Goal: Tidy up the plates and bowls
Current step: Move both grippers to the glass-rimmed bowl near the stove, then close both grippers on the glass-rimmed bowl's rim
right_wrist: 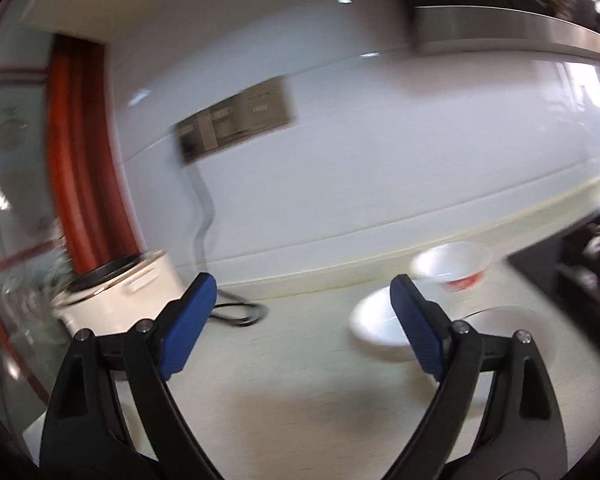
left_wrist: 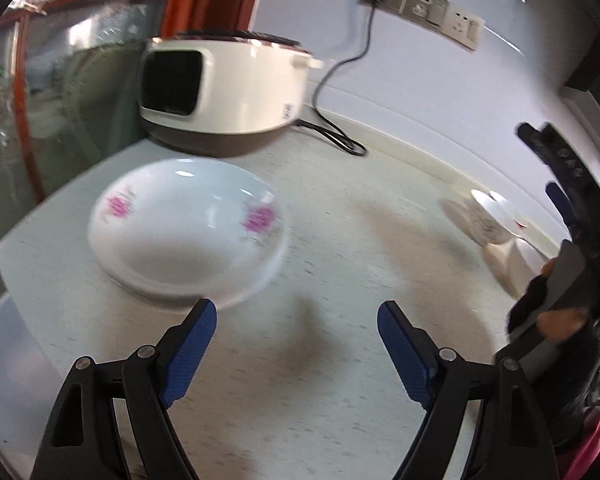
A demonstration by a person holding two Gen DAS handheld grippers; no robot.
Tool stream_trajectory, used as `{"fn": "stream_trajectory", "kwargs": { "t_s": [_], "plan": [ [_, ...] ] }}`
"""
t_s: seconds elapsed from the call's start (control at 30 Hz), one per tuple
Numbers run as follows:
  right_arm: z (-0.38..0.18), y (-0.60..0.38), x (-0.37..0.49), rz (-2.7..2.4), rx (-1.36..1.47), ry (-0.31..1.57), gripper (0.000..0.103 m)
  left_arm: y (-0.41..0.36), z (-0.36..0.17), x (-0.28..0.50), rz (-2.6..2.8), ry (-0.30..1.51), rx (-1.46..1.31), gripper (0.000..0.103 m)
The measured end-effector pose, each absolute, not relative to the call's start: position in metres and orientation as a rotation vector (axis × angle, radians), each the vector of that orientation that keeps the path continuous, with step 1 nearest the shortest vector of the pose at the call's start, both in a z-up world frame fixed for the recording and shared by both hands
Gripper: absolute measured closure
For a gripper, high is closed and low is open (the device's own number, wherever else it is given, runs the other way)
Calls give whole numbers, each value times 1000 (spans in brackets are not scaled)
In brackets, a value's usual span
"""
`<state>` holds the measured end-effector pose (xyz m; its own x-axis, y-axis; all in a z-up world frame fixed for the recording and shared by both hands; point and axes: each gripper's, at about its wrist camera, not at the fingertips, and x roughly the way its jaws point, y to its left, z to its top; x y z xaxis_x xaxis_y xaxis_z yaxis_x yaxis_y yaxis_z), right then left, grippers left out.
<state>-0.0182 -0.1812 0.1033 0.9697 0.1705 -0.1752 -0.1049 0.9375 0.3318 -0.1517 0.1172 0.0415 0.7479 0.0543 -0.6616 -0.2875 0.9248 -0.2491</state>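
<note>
Plates (left_wrist: 188, 236) with pink flower prints sit stacked on the pale speckled bench (left_wrist: 340, 280), just in front of the white rice cooker (left_wrist: 220, 88), which serves as the landmark at the bench's back left corner. Left of the cooker runs a glass pane with an orange-red frame (left_wrist: 24, 120). The cooker's black cord (left_wrist: 340, 80) climbs to a wall socket strip (left_wrist: 420, 8) above and right of it. The left tool (left_wrist: 296, 344) hangs over bare bench in front of the cooker, its blue pads wide apart and empty, the near rim of the plates just beyond its left finger.

Well to the right of the cooker, bowls stand near the wall: a plain white bowl (right_wrist: 374, 330), partly hidden behind one blue finger, a bowl with a red pattern (right_wrist: 452, 264) just behind it, and a further white dish (right_wrist: 512, 320) to their right, too blurred to read. The right tool (right_wrist: 302, 320) is spread wide with nothing between its pads. A gloved hand (left_wrist: 540, 312) grips its handle at the far right of the left wrist view.
</note>
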Motion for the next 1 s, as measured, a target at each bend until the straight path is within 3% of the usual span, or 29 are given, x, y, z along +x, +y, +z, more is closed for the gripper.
{"fn": "stream_trajectory", "kwargs": {
  "t_s": [0.17,0.5,0.73,1.0],
  "plan": [
    [99,-283,40,270,355,511,9,93,50,-143,115,684,-333,19],
    [74,-337,54,220,214,779,11,-22,51,-63,-128,783,-350,19],
    [52,-327,59,234,152,897,36,-64,37,4,-186,834,-508,19],
    [30,-331,67,230,171,982,48,-94,20,45,-221,892,-543,19]
  ]
}}
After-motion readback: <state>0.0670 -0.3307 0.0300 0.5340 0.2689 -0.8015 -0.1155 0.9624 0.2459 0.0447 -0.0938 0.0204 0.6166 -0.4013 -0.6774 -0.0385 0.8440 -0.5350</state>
